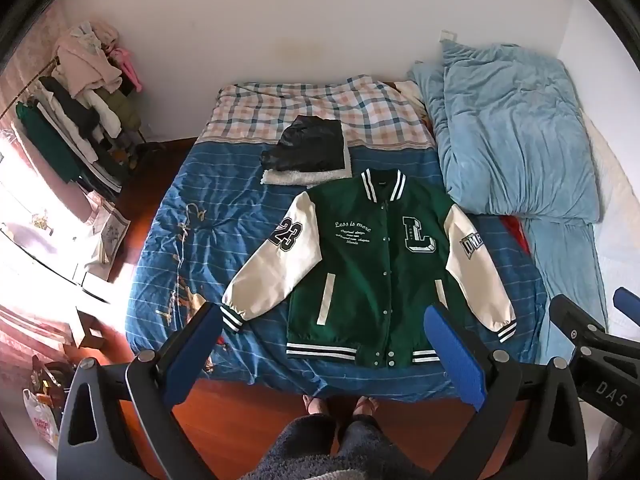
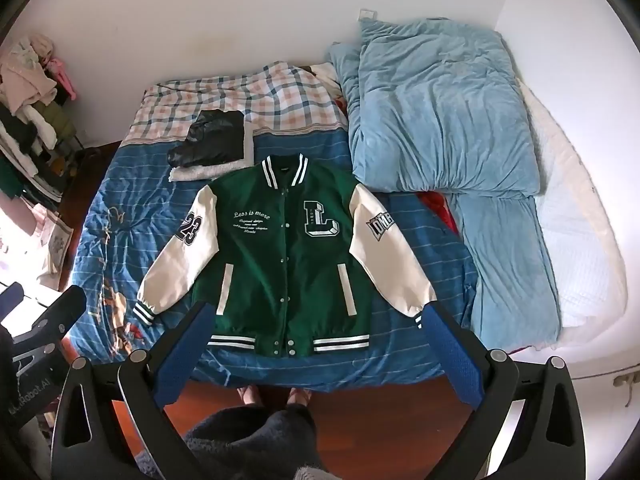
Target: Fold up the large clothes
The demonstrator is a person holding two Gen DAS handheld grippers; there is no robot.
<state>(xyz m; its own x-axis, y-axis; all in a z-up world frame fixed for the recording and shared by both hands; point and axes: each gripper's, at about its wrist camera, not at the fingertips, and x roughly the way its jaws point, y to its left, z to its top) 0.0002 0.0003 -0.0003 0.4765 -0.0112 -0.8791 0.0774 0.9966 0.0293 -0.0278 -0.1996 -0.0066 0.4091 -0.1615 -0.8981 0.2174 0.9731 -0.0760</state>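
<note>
Blue duvet (image 1: 516, 132) (rumpled), clothes rack (image 1: 80, 120)

Jacket (image 1: 368, 268): lies flat and spread on the bed (image 1: 160, 264), nothing on top of it.
Far side: folded black garment (image 1: 308, 148) just beyond the collar.
Right side: heaped light-blue duvet (image 1: 516, 140) close beside the sleeve.
Left side: bare blue cover, open.
Near edge: open floor (image 1: 248, 420); both grippers hang above, clear of the fabric.
</note>
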